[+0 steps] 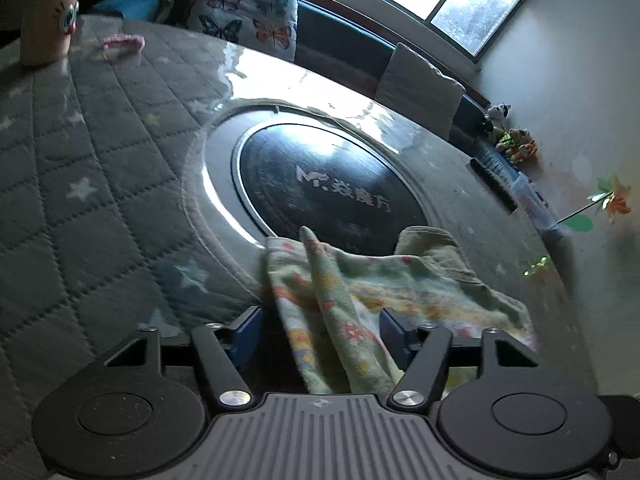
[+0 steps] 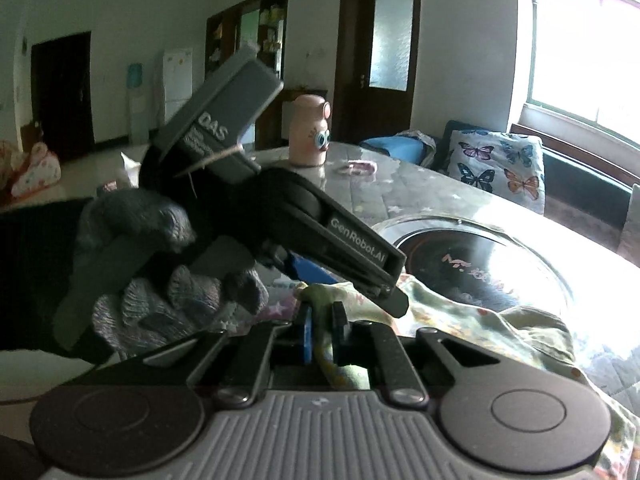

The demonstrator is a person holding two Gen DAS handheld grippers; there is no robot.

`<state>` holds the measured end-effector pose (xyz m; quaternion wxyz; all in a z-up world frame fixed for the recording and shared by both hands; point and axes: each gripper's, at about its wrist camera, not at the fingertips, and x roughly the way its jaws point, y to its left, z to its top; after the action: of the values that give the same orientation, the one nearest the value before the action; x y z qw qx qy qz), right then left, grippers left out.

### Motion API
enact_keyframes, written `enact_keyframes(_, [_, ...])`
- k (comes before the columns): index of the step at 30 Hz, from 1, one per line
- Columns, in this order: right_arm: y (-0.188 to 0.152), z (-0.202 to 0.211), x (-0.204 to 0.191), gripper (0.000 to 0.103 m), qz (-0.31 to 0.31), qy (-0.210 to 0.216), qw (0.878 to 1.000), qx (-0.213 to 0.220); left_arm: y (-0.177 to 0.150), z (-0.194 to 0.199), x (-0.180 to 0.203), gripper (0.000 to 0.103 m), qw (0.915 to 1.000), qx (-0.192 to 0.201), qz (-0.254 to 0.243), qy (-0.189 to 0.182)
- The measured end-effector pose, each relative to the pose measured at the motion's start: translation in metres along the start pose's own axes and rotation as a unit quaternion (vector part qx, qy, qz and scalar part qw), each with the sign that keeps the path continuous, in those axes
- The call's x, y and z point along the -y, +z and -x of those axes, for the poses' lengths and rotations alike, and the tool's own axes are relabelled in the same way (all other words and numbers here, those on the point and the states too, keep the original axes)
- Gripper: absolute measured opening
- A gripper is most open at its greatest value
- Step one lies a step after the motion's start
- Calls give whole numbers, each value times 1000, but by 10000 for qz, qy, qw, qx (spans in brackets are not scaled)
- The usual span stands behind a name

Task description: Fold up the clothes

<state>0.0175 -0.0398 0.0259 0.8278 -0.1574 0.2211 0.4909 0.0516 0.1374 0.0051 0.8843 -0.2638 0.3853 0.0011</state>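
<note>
A small floral green garment (image 1: 372,292) lies crumpled on the table beside the round black inset (image 1: 320,192). In the left wrist view a fold of it runs back between the blue fingers (image 1: 248,330) of my left gripper (image 1: 320,332), whose jaws stand wide apart. In the right wrist view my right gripper (image 2: 322,330) is shut on a bunched edge of the same garment (image 2: 460,320). The left gripper's body (image 2: 320,232), held in a gloved hand (image 2: 160,280), hovers just above and left of the right gripper.
The table has a quilted star cover (image 1: 80,168) under clear film. A pink cartoon bottle (image 2: 310,132) and a pink hair tie (image 2: 358,167) stand at its far side. A butterfly pillow (image 2: 496,164) and a bench lie beyond, under the window.
</note>
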Motion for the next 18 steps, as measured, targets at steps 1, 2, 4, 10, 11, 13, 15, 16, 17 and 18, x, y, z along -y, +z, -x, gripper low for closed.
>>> enact_keyframes(1, [0,3,1,8,-33,5,10000,23,0,-1,-1,51,10000,-14,76,-55])
enact_keyframes(2, [-1,5,2,8,-64,15,10000,42,0,-2,-2,46,9998,-38,140,-115])
enact_keyframes(4, [-3,6,1,8,-94,45,9999,48,-2,-5,-4,34,9995,-56,233,-208])
enact_keyframes(10, [-8,5,0,8,-129,76,9999,11,-5,-8,-6,15,9991,-45,307,-289])
enact_keyframes(11, [-9,6,0,8,-140,104,9998,-8,-5,-9,-6,14,9992,-41,295,-277])
enact_keyframes(13, [-12,11,2,10,-189,93,9998,-3,-5,-9,-5,13,9993,-23,255,-262])
enact_keyframes(15, [-15,17,5,11,-264,8,9997,-8,-5,-9,-4,13,9995,-1,207,-233])
enact_keyframes(16, [-18,21,9,11,-321,-65,9995,-13,-7,-9,-3,13,9996,11,186,-221])
enact_keyframes(17, [-21,25,13,11,-397,-153,9991,-18,-7,-9,-3,13,9996,20,175,-213])
enact_keyframes(18, [-24,29,18,11,-479,-250,9985,-26,-7,-9,-3,13,9996,24,171,-209])
